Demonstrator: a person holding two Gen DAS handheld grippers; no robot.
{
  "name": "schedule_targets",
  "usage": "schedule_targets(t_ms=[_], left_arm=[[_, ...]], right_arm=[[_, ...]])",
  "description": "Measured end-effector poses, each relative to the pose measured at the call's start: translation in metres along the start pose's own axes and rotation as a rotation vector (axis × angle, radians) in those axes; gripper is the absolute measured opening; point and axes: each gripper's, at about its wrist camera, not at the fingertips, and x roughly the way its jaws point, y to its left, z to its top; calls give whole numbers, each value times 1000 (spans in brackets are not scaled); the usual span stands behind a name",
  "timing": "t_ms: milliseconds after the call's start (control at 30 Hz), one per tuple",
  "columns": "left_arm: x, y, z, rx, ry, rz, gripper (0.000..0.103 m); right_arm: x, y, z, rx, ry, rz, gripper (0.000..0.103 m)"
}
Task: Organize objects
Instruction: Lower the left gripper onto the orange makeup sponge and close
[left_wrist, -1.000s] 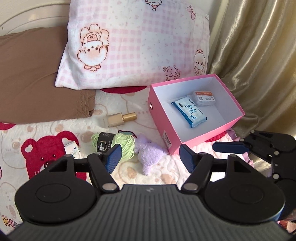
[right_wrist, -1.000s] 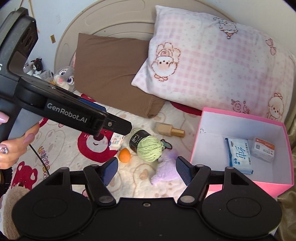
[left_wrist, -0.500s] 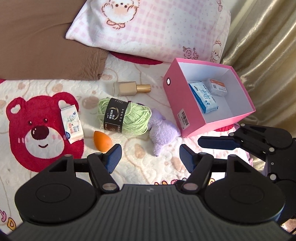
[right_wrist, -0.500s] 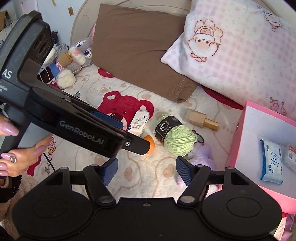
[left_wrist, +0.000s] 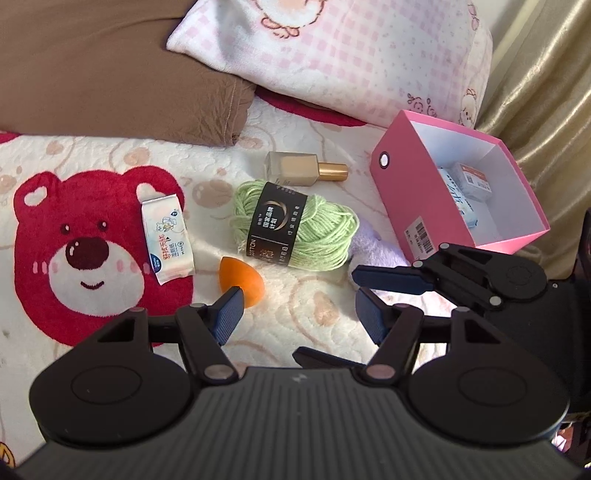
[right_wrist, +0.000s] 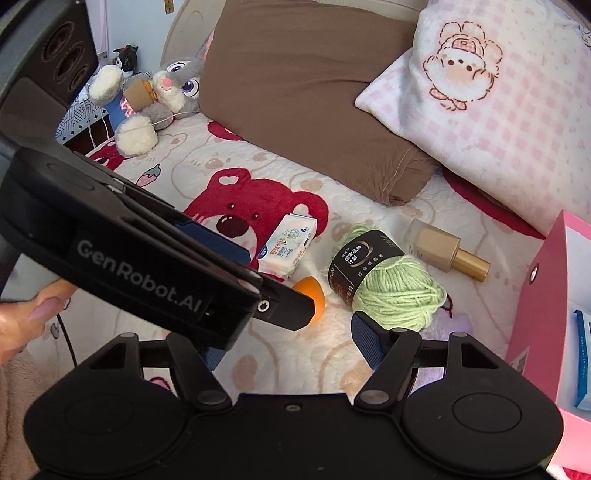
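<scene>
Left gripper (left_wrist: 297, 308) jaws spread and empty, just narrowed slightly; the orange teardrop makeup sponge (left_wrist: 242, 278) lies on the bed touching the left jaw tip. Shift left to straddle it, then pinch gently. Right gripper (right_wrist: 291, 341) jaws spread, empty, near the green yarn ball (right_wrist: 397, 288).

Green yarn (left_wrist: 295, 225) beside pink box (left_wrist: 406, 192)

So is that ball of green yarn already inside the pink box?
No, the green yarn lies on the blanket beside the pink box.
</scene>
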Motion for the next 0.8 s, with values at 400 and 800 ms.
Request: schedule_targets(t_ms=[400,800], left_arm=[[43,41,-9,-124,8,-34,56],[69,60,-15,-131,-37,-59,30]], right_arm=[[50,1,-13,-64,-26,0,74],[98,-7,-21,-59,-6,-34,39]])
